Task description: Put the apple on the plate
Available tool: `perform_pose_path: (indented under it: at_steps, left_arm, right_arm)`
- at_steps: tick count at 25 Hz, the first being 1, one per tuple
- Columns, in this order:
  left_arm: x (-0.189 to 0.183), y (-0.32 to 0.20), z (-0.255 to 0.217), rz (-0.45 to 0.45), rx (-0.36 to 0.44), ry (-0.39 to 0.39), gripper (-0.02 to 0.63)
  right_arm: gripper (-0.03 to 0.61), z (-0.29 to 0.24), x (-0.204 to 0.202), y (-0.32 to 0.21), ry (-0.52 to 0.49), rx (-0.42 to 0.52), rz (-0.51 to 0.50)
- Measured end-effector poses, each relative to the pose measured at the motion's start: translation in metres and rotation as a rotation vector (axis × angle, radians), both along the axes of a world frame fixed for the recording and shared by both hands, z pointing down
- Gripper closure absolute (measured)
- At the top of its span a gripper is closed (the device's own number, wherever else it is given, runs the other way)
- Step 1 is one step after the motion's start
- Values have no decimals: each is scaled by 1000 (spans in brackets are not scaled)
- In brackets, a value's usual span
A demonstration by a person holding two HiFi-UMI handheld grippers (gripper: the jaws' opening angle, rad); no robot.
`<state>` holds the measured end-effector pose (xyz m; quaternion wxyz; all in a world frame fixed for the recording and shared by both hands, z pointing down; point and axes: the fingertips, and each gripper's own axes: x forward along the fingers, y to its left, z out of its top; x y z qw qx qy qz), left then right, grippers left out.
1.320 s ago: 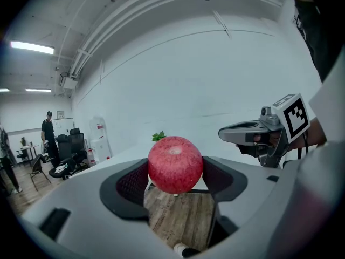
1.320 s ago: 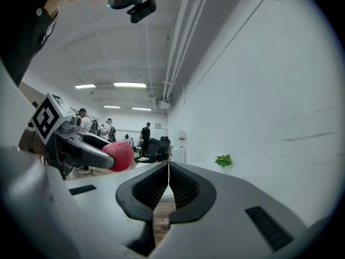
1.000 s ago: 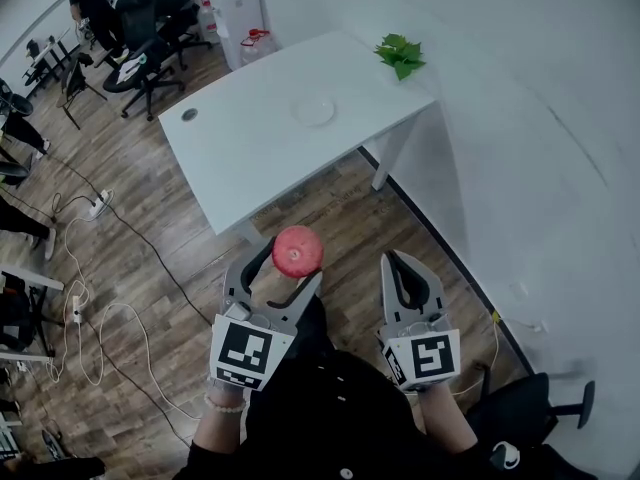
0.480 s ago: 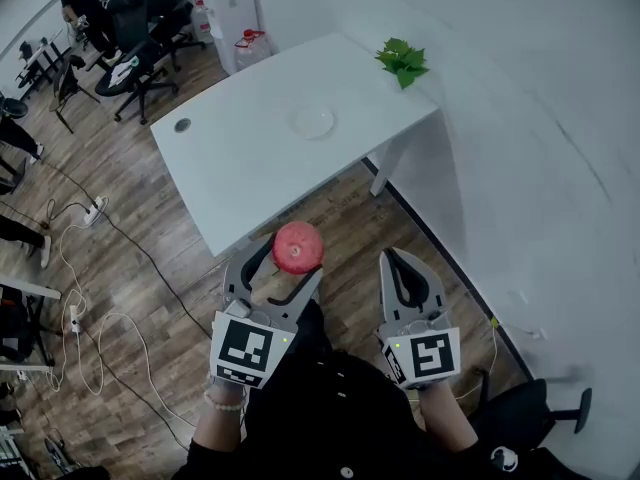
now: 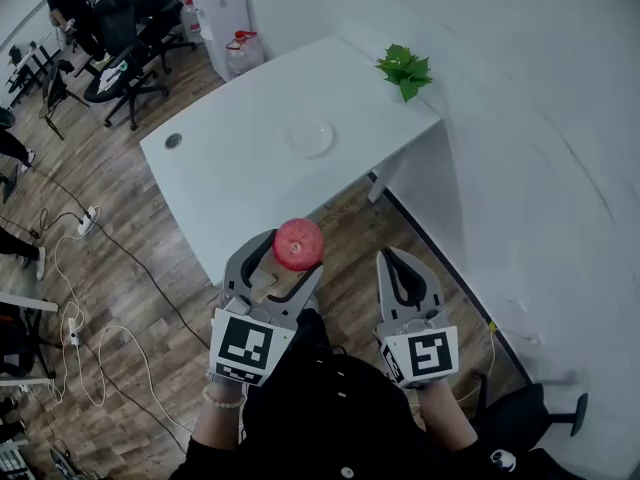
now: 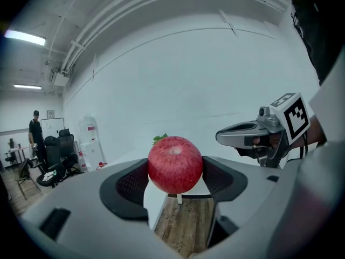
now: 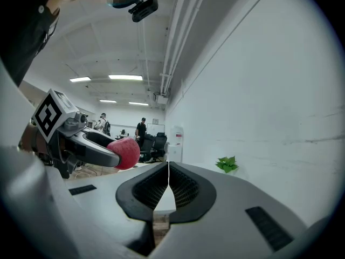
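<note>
My left gripper is shut on a red apple, held over the wooden floor short of the white table. In the left gripper view the apple fills the gap between the two dark pads. A small clear plate lies near the middle of the table, well ahead of the apple. My right gripper is beside the left one, shut and holding nothing; in the right gripper view its pads meet, and the apple shows at the left.
A green leafy plant stands at the table's far right corner by the white wall. Office chairs and a person are at the far left. Cables trail over the floor at left. A water jug stands behind the table.
The view has shifted so that the table and plate lie slightly closer to the grippers. The apple stays clamped in the left gripper; the right gripper stays shut.
</note>
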<state>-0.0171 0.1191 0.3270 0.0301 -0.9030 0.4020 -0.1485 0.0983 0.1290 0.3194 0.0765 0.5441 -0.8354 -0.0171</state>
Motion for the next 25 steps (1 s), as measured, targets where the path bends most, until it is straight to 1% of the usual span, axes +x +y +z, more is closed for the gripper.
perform_pose_path:
  at_steps: [10,18,25]
  left_arm:
    - [-10,-76,3,33,-18,8,288]
    - [-19,-135,1,38,-5,28,288]
    - [-29,-173,4,46,-3,32,288]
  right_arm:
    - [535,0,-10,-73,11,-14,39]
    - [535,-1,-20,-126,34,-7,43]
    - [535,-5,-32,-162,39,6,49]
